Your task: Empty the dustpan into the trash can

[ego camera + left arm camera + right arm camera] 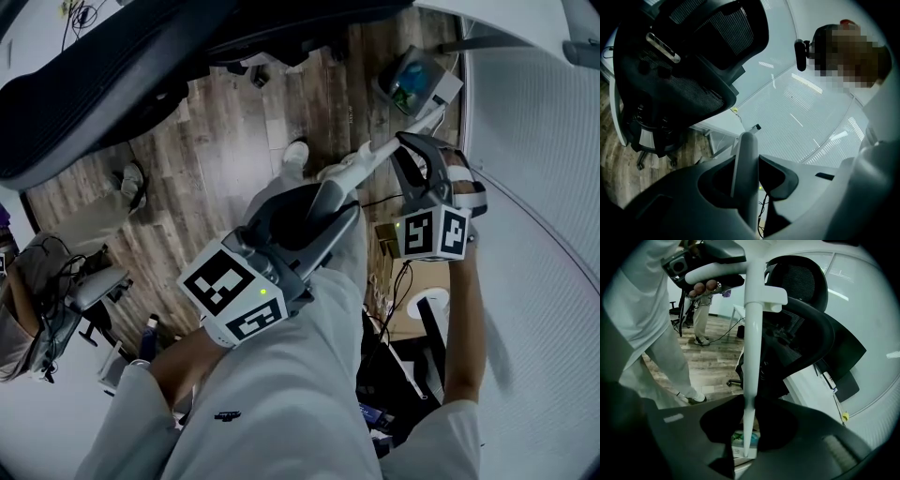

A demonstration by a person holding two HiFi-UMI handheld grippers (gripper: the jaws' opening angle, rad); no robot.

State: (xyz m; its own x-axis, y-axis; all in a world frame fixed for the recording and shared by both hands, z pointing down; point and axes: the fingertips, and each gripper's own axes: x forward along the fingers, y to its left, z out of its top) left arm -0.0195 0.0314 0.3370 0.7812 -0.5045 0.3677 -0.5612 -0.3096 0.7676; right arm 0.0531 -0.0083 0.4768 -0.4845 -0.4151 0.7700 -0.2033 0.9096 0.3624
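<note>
A long white dustpan handle [361, 169] runs from my lap up to the dustpan [412, 80], which holds greenish litter near the top of the head view. My left gripper [323, 211] is shut on the handle's lower end, and the handle [746, 159] sits pinched between its jaws [745, 183]. My right gripper [412, 150] clasps the handle farther along, close to the pan. In the right gripper view the handle [752, 357] passes down between that gripper's jaws [747, 404], with the dustpan [743, 444] just beyond them. No trash can is in view.
A black mesh office chair [94, 84] fills the upper left of the head view and looms close [801, 333] in the right gripper view. A white curved frosted wall [544, 187] stands to the right. Another person [701, 310] stands on the wood floor [216, 159]. Cables and gear [75, 291] lie at lower left.
</note>
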